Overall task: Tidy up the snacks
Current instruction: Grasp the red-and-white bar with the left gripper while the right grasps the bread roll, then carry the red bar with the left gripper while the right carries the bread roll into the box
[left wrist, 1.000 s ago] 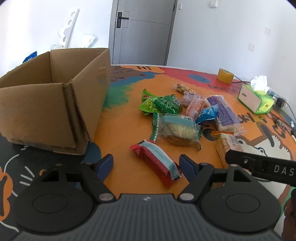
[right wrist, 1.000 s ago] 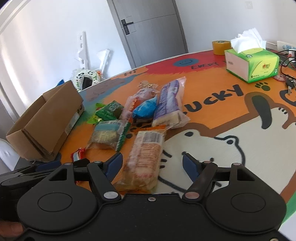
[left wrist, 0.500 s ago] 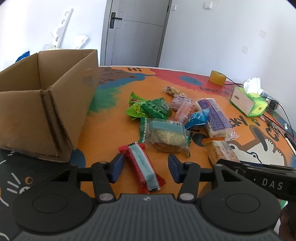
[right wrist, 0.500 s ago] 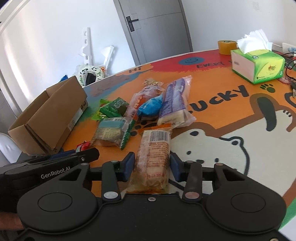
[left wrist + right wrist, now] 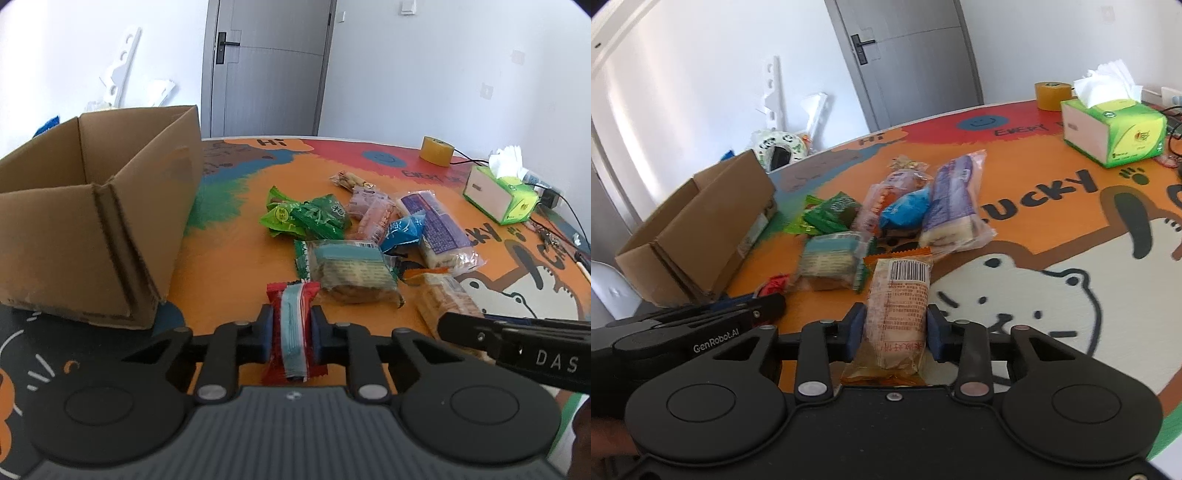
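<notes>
1. While its blue pads clamp both sides, the left gripper [image 5: 291, 334] grips the red snack packet [image 5: 293, 328] on the table [image 5: 229, 236].
2. Closing at 6 o'clock, the right gripper [image 5: 895, 328] pinches the orange-edged biscuit pack [image 5: 899, 306].
3. Cardboard box [image 5: 92, 221] stands at 10 o'clock, other snacks [image 5: 354, 229] at 1 o'clock.

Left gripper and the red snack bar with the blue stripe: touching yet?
Touching. The left wrist view shows the left gripper with both blue pads pressed against the sides of the red snack bar, no gap on either side.
</notes>
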`<state>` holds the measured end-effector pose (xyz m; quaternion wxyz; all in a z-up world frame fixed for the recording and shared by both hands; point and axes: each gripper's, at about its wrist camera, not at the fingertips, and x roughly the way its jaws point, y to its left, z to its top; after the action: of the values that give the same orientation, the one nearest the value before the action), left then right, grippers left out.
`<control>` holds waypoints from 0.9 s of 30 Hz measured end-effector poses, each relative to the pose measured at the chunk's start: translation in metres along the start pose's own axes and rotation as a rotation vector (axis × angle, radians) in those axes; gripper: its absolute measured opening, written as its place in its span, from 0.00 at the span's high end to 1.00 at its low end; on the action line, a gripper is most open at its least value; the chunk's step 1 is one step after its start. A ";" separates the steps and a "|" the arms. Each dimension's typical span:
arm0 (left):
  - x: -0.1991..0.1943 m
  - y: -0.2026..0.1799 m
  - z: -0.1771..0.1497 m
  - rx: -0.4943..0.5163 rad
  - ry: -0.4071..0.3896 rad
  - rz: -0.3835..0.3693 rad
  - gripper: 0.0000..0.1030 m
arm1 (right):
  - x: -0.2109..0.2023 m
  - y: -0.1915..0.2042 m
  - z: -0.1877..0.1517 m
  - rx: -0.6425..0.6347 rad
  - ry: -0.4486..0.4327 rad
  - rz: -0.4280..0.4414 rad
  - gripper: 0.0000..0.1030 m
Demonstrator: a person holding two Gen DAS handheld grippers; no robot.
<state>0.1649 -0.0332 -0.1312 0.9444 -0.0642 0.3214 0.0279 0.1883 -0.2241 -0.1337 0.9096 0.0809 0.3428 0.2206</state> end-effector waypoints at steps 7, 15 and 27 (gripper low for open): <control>-0.018 0.005 0.008 -0.011 -0.041 -0.024 0.82 | -0.008 0.009 0.007 -0.006 -0.040 0.026 0.65; -0.047 0.009 0.030 -0.009 -0.131 -0.053 0.82 | -0.025 0.023 0.025 -0.019 -0.114 0.065 0.65; -0.075 0.025 0.057 -0.025 -0.222 -0.046 0.82 | -0.032 0.054 0.053 -0.062 -0.179 0.129 0.65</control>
<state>0.1379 -0.0011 -0.0430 0.9736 -0.0799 0.2131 0.0174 0.1829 -0.1906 -0.0589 0.9225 0.0943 0.2472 0.2811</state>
